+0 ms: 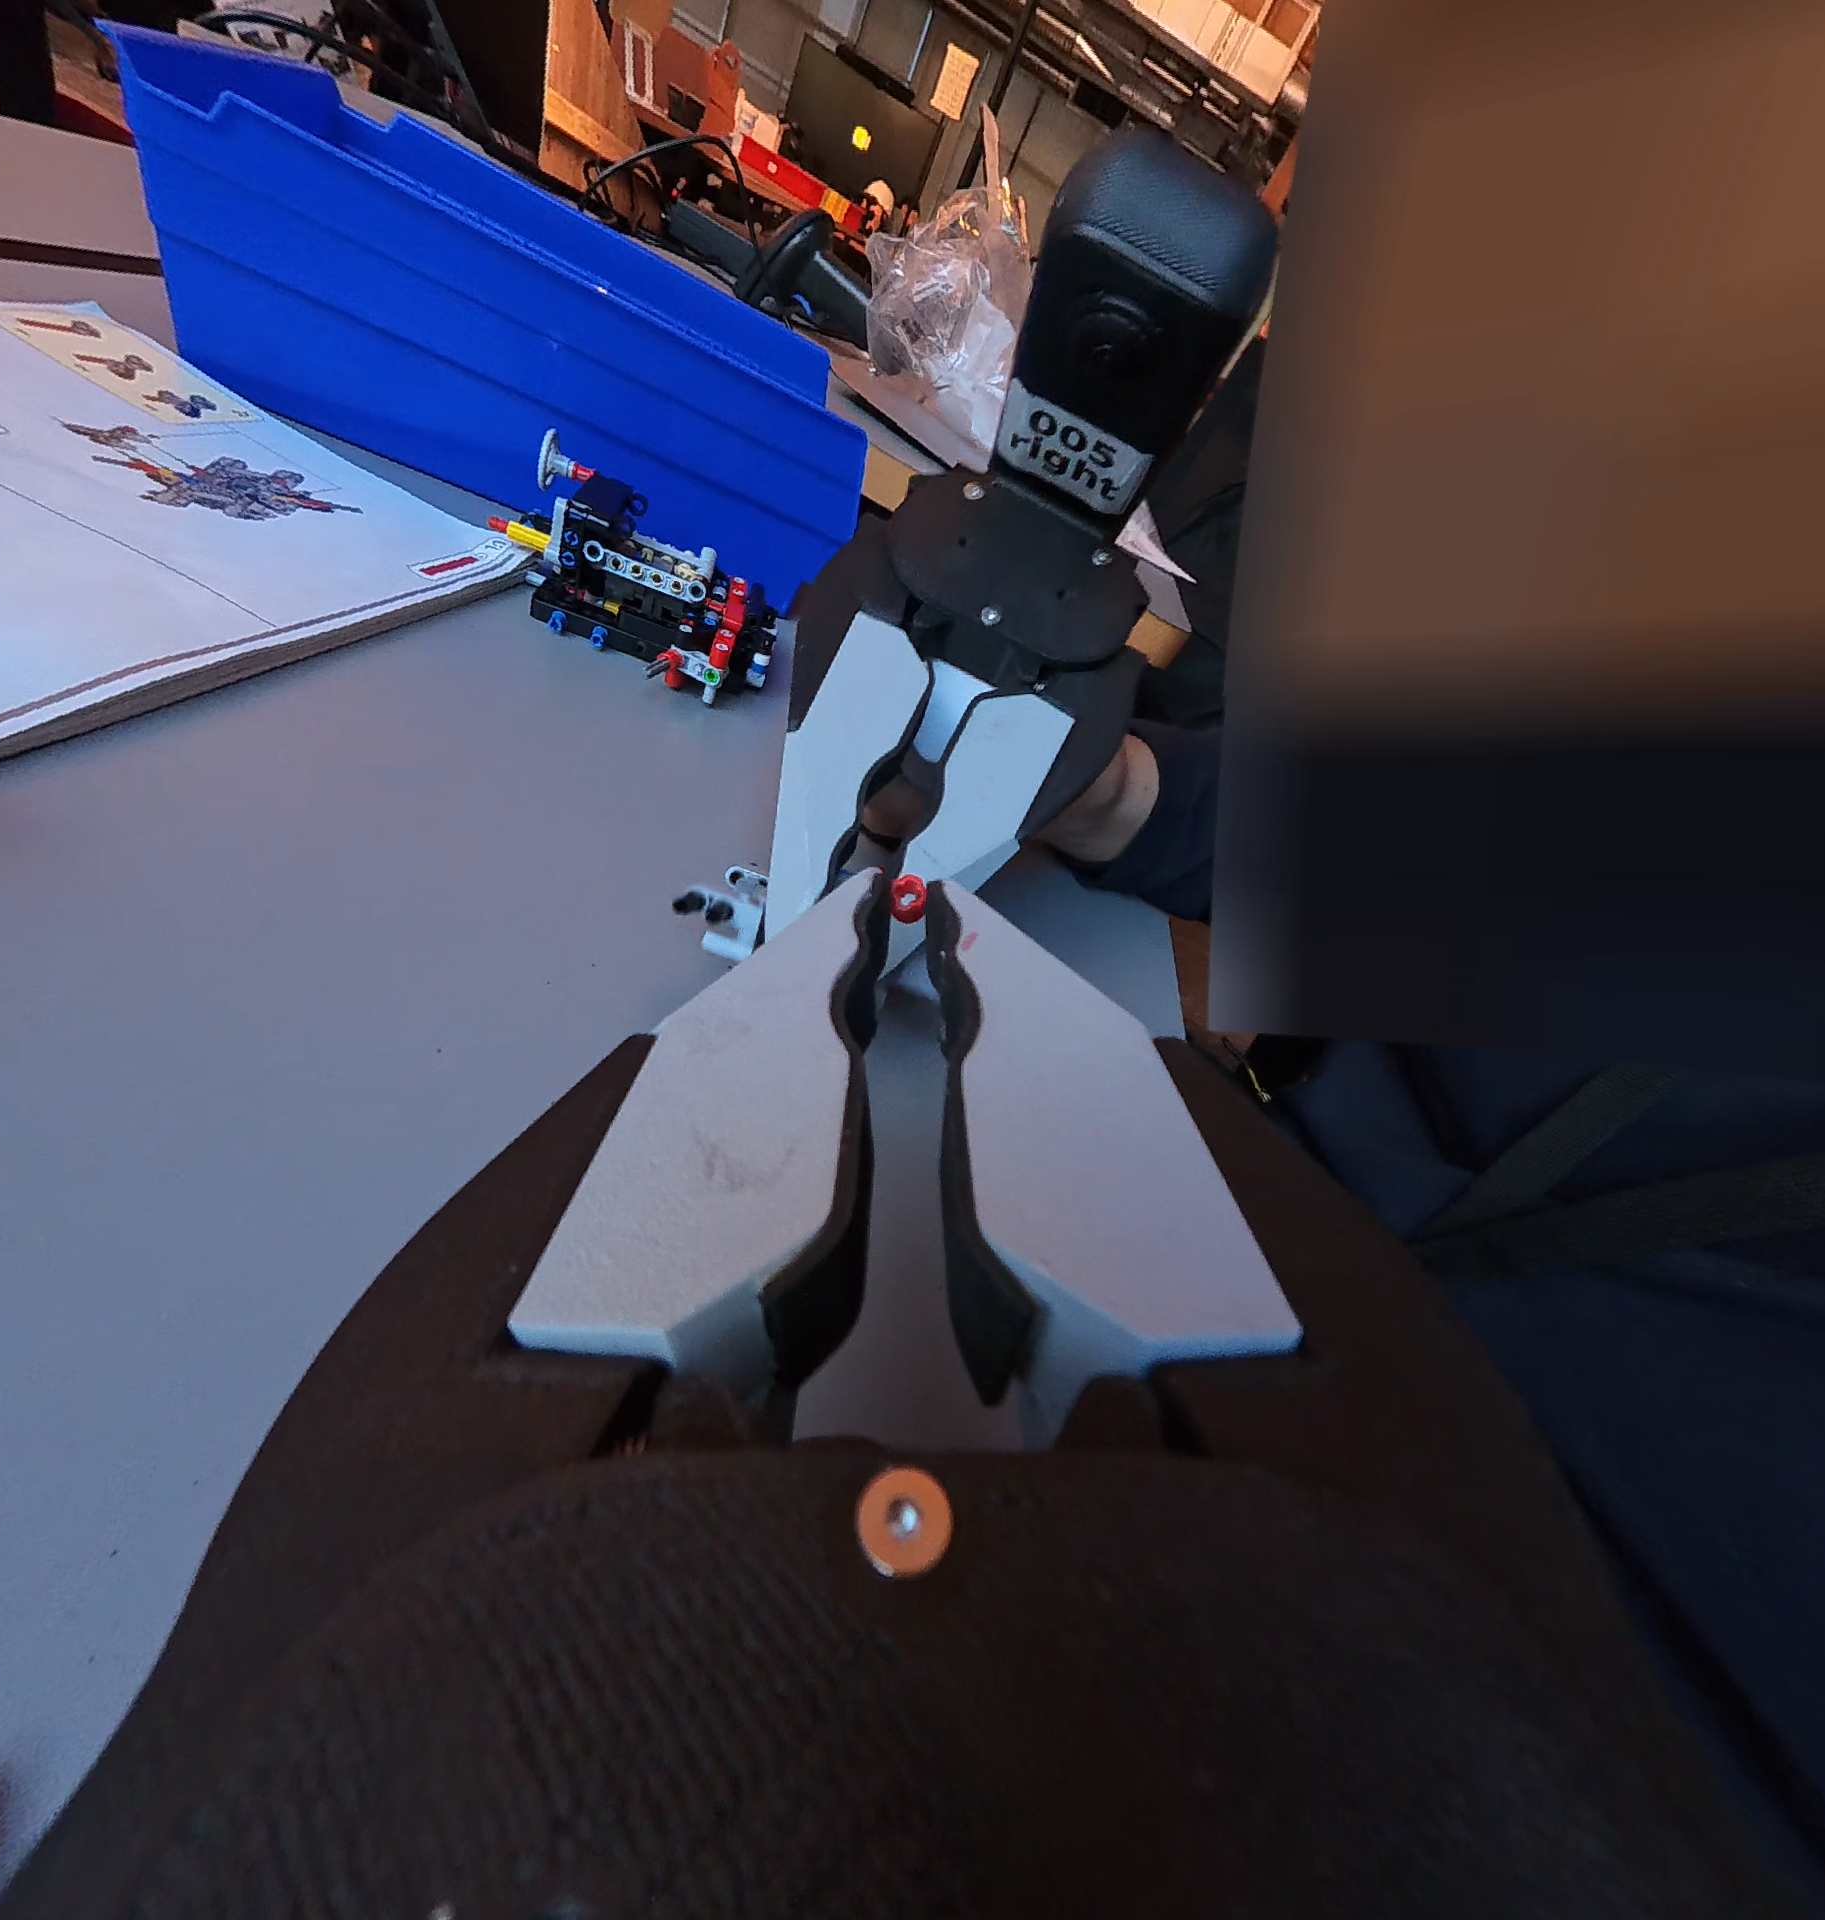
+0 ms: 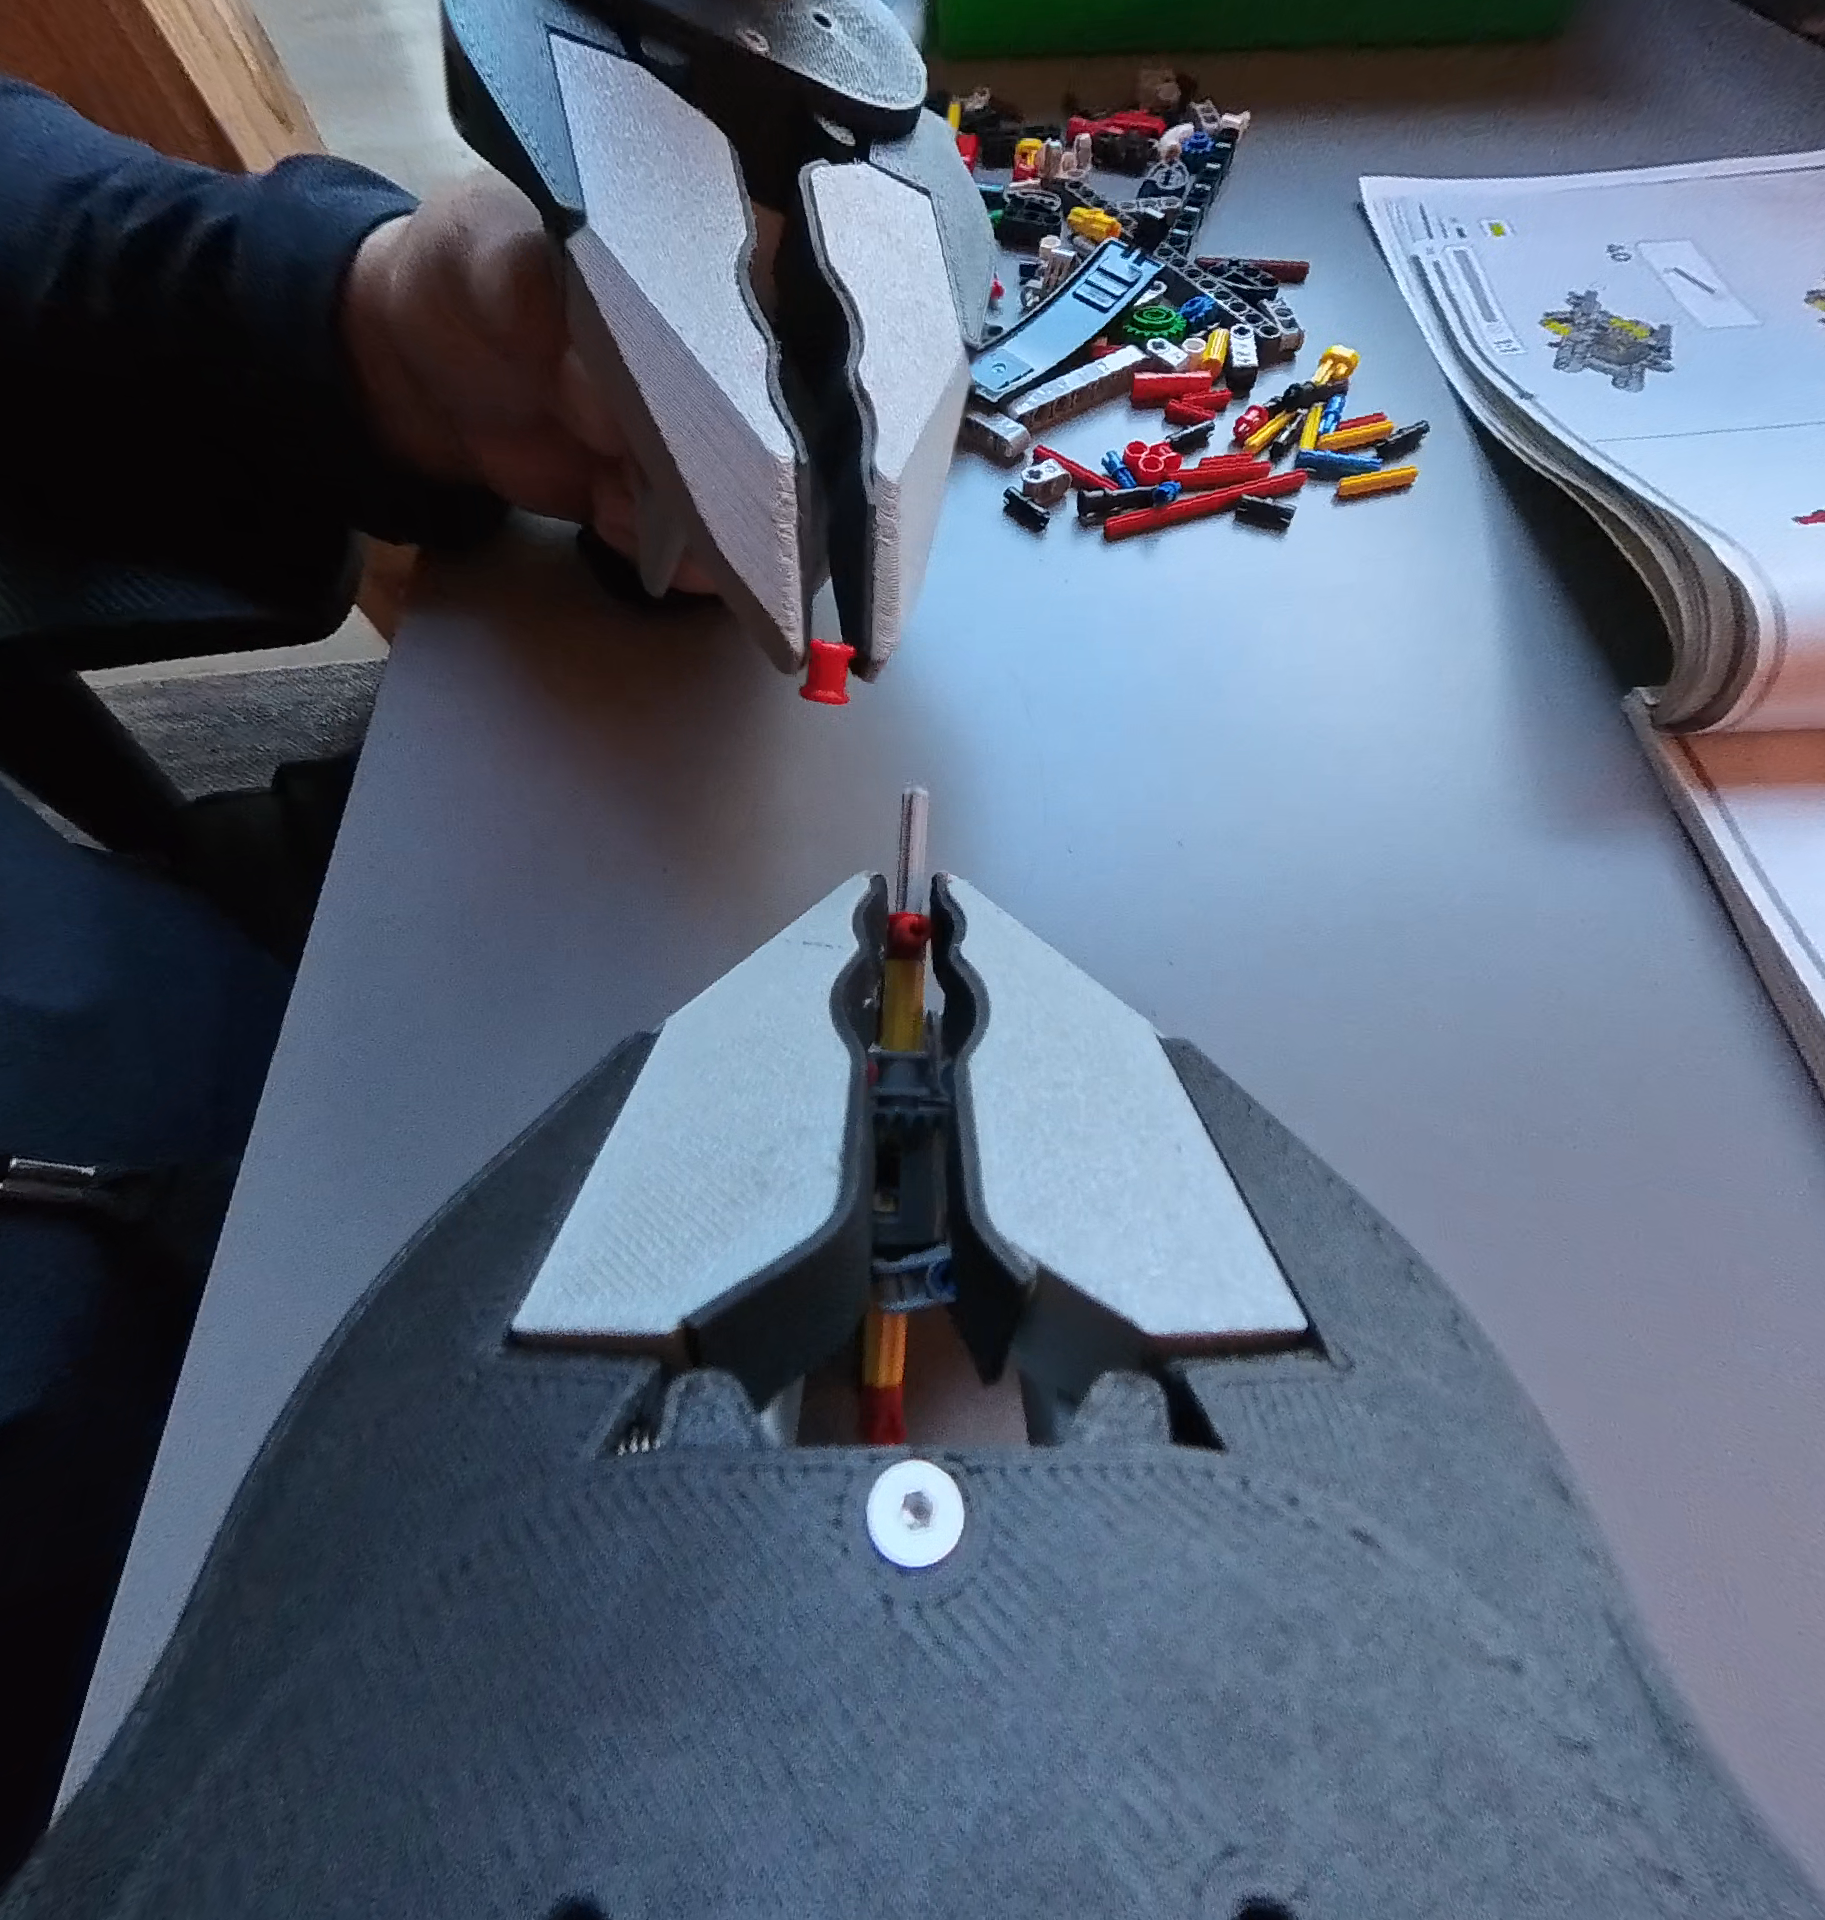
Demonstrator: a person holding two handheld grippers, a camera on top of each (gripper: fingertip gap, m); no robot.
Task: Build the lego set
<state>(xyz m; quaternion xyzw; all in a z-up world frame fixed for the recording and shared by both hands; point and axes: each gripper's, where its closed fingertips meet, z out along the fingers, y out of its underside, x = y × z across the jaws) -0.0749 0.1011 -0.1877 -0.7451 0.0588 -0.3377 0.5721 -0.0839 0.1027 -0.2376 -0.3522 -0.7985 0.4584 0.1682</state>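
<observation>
My left gripper (image 1: 908, 902) is shut on a small red bush (image 1: 907, 898), pinched at its fingertips. In the right wrist view, the left gripper (image 2: 830, 652) hangs at the upper left, with the red bush (image 2: 827, 672) sticking out below its tips. My right gripper (image 2: 910, 896) is shut on a thin assembly (image 2: 903, 1039) of yellow, red and dark grey parts. The assembly's grey axle (image 2: 913, 831) pokes out past the fingertips towards the bush, with a gap between the two. In the left wrist view, the right gripper (image 1: 874, 870) faces mine, tip to tip, above the grey table (image 1: 368, 935).
A blue bin (image 1: 472, 291), an open instruction booklet (image 1: 160, 540) and a partly built model (image 1: 659, 603) lie to the far left. A white piece with black pins (image 1: 726, 914) lies near the tips. Loose pieces (image 2: 1178, 343) and the booklet (image 2: 1666, 416) lie beyond.
</observation>
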